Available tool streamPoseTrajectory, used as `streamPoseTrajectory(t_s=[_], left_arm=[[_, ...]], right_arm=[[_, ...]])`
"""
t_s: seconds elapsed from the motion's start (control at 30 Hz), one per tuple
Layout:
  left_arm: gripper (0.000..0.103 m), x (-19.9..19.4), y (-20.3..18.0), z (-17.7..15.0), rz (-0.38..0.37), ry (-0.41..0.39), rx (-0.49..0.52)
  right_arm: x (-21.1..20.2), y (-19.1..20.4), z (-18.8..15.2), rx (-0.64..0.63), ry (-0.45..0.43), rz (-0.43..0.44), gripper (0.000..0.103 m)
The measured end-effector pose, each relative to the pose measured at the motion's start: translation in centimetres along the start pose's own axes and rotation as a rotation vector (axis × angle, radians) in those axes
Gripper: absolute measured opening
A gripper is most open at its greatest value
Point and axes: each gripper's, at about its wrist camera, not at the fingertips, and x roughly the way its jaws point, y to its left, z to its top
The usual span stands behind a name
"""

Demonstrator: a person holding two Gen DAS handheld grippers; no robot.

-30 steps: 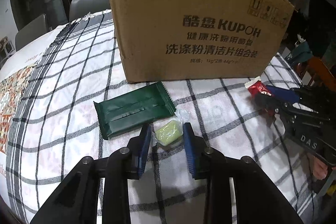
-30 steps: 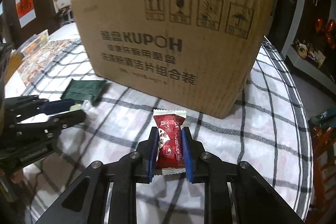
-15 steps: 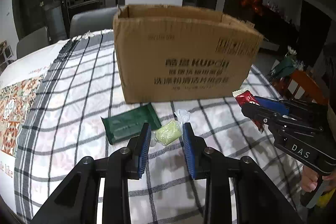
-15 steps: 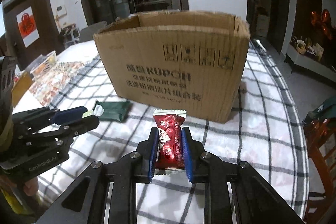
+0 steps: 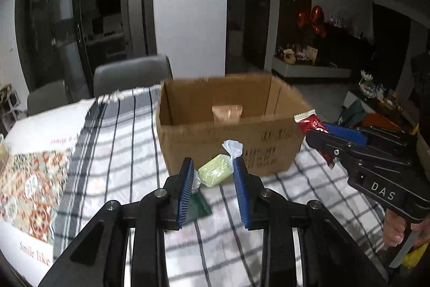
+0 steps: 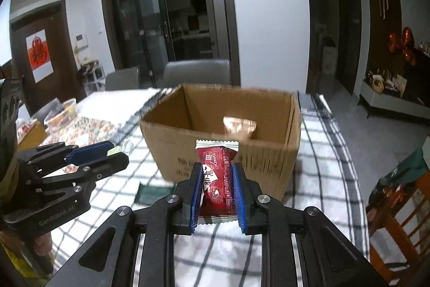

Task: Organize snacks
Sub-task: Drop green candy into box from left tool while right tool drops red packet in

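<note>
Your left gripper point(image 5: 213, 174) pinches a soft, light green candy point(image 5: 215, 173) and your right gripper point(image 6: 217, 186) a slick, crinkly red snack packet point(image 6: 218, 179) by their middles, both aloft before the cardboard box's point(image 5: 228, 149) near edge.

Black tongs point(image 5: 213, 174); ribbed blue pads point(image 5: 185, 186)

My matt black plastic left gripper point(image 5: 213, 180) pinches a clear-wrapped green candy point(image 5: 215, 174); a glossy red foil packet point(image 6: 217, 179) sits before rough brown cardboard box point(image 6: 223, 149) on woven checked cloth point(image 6: 322, 179).
</note>
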Motion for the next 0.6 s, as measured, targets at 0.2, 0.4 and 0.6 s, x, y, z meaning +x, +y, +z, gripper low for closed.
streamPoseTrajectory(t_s=[0.2, 0.4, 0.6], left_arm=[[0.03, 0.3, 0.2, 3.4, 0.003, -0.047, 0.028], [0.03, 2.0, 0.3, 6.1, 0.011, -0.067, 0.055], [0.03, 4.4, 0.6, 8.4, -0.005, -0.058, 0.06]], right_arm=[[0.4, -0.5, 2.7, -0.005, -0.051, -0.019, 0.023], [2.2, -1.6, 4.8, -0.007, -0.053, -0.031, 0.023], [4.3, -2.5, 6.0, -0.021, -0.047, -0.052, 0.023]])
